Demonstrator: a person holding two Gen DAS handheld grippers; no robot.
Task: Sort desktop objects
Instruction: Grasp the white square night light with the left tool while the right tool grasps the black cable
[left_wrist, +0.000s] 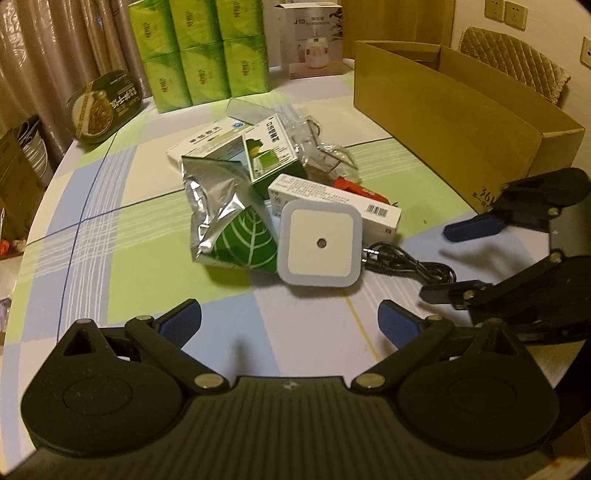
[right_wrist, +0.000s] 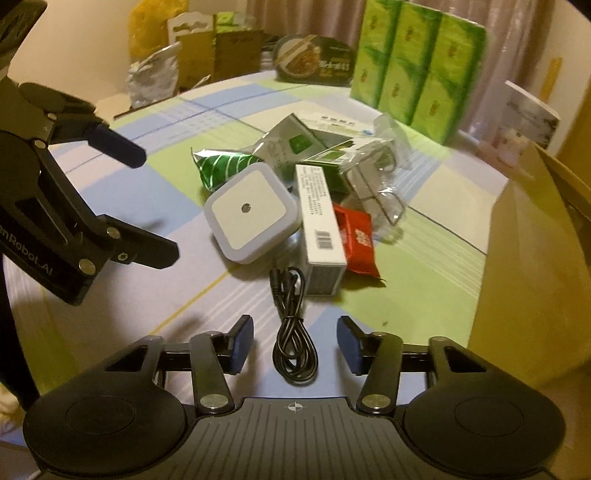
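A pile of objects lies mid-table: a white square night light (left_wrist: 320, 243) (right_wrist: 252, 211), a green leaf foil pouch (left_wrist: 229, 218) (right_wrist: 218, 166), a long white barcode box (left_wrist: 340, 201) (right_wrist: 320, 229), a green-white box (left_wrist: 271, 151), a red packet (right_wrist: 356, 242), clear plastic wrapping (right_wrist: 380, 188) and a coiled black cable (left_wrist: 406, 260) (right_wrist: 293, 332). My left gripper (left_wrist: 290, 323) is open and empty, just short of the night light. My right gripper (right_wrist: 295, 345) is open, its fingers either side of the cable, not closed on it.
A large open cardboard box (left_wrist: 461, 110) (right_wrist: 535, 258) stands at the right. Green tissue packs (left_wrist: 203, 51) (right_wrist: 413, 62), a round food bowl (left_wrist: 105, 105) and a white appliance box (left_wrist: 314, 37) stand at the far edge of the checked tablecloth (left_wrist: 122, 229).
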